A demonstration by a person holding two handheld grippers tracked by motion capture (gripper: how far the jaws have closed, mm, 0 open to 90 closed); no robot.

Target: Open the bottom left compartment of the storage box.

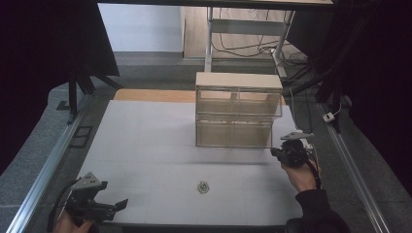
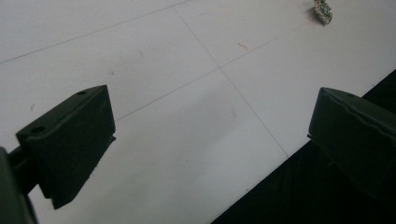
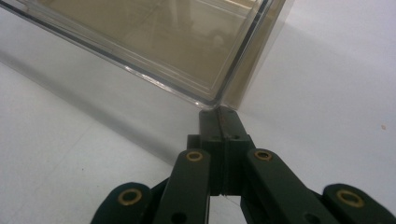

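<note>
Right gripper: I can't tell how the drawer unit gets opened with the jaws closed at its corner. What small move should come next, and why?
Probably a gentle pull back toward the person. The right gripper has its jaws pressed together at the lower front corner of the clear drawer unit, perhaps pinching its edge, though that is hard to confirm. The left gripper rests open near the table edge.

Clear two-drawer cabinet [image 1: 238,110], upright, drawers shut, table's far side.

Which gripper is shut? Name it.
The right gripper: its jaws are pressed together at the clear drawer cabinet's lower corner. The left gripper stands wide open.
</note>
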